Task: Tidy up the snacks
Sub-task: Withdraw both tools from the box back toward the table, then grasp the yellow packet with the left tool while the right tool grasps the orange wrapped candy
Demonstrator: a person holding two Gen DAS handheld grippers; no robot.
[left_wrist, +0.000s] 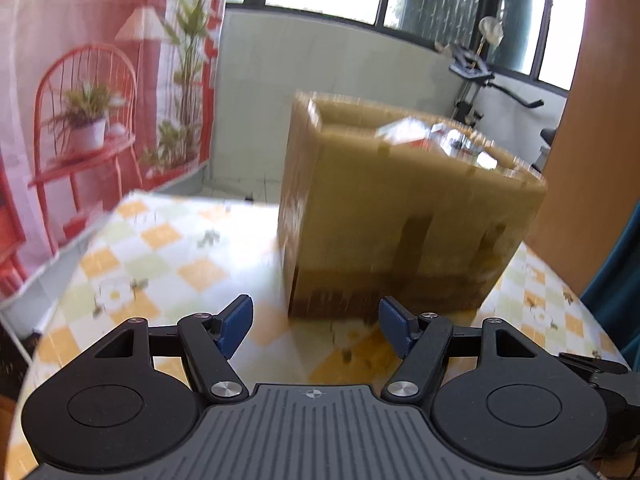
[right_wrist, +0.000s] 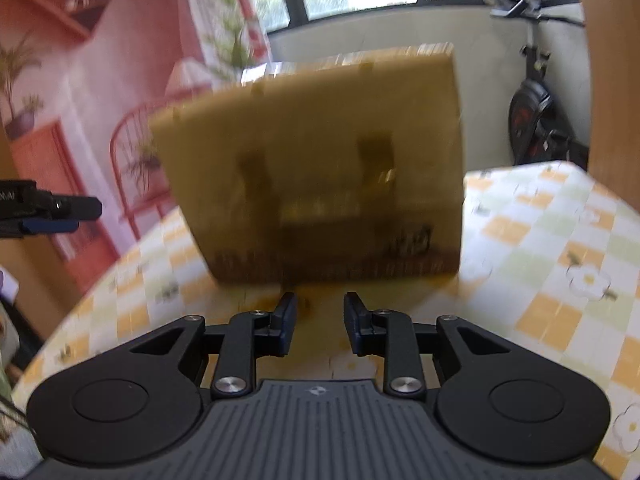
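A tan wooden crate (left_wrist: 408, 216) stands on the checked tablecloth, blurred by motion. Shiny snack packets (left_wrist: 436, 138) show over its top rim in the left wrist view. My left gripper (left_wrist: 316, 326) is open, nothing between its blue pads, a short way in front of the crate's near corner. In the right wrist view the crate (right_wrist: 320, 168) fills the middle, its broad side facing me. My right gripper (right_wrist: 320, 320) is open by a narrow gap with nothing in it, just short of the crate's base. The left gripper's finger (right_wrist: 60, 208) pokes in at the left edge.
The table (left_wrist: 168, 248) has a yellow, green and white checked cloth with daisy prints. A printed red backdrop (left_wrist: 80, 100) hangs at the left. An exercise bike (right_wrist: 532, 116) stands by the windows behind. A wooden panel (left_wrist: 592, 160) rises at the right.
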